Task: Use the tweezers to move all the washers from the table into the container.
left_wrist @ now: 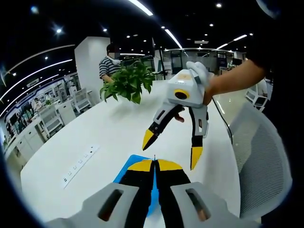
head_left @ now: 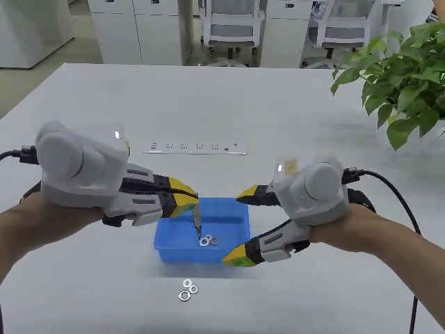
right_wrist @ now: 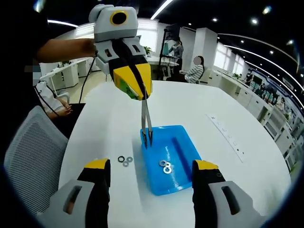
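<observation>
Plainly, the left hand-held gripper (head_left: 182, 197) has its jaws pressed together on the top of the tweezers (head_left: 197, 217). They hang tips-down over the container (head_left: 233, 214), and I can see nothing between the tips. The right hand-held gripper (head_left: 242, 224) is spread wide and holds nothing, with its jaws flanking the container's right end.

Two washers (head_left: 208, 241) lie inside the container, just beside the tweezer tips. Three washers (head_left: 188, 288) lie flat on the worktop (head_left: 292, 111) in a tight cluster just in front of the container's near wall.

These three look like thin, stiff metal rings, so they are probably very light, smooth, and quick to skid or flip if nudged. Lying flat, they offer little edge to pinch. The surest hold is likely one tip through the hole and the other outside the rim, squeezed gently. The tweezers are springy, so too hard a squeeze could shoot a ring away. An outer washer of the cluster seems the best one to take first.
</observation>
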Demonstrator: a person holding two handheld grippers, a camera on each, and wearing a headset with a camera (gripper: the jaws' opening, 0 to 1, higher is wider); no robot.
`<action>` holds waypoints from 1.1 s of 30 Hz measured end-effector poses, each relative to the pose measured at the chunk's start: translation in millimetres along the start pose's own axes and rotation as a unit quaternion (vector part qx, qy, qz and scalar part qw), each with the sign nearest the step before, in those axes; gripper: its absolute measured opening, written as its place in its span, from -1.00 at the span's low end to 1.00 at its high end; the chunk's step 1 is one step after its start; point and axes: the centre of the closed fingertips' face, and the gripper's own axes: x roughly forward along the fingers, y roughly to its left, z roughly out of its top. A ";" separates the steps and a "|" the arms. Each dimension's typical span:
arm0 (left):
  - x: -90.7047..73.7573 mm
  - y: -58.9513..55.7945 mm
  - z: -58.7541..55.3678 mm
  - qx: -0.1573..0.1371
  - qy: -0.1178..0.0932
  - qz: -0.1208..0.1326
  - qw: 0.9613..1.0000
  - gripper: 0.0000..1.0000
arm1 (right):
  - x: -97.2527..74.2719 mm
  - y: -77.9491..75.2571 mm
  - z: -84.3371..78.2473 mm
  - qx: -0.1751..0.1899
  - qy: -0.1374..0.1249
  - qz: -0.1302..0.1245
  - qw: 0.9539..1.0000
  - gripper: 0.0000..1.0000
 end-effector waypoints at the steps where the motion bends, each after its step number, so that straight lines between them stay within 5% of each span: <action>1: 0.0 -1.5 -0.2 0.000 0.000 -0.001 1.000 -0.89 | -0.8 0.5 -1.1 0.002 0.000 -0.001 1.000 0.48; 13: 0.9 -15.9 -6.3 0.002 0.001 -0.008 1.000 -0.89 | -8.4 3.8 -9.5 0.009 -0.004 -0.010 1.000 0.70; 33: 5.6 -29.0 -23.8 -0.002 0.010 -0.017 1.000 -0.89 | -13.2 15.9 -20.5 0.012 -0.001 -0.005 1.000 0.72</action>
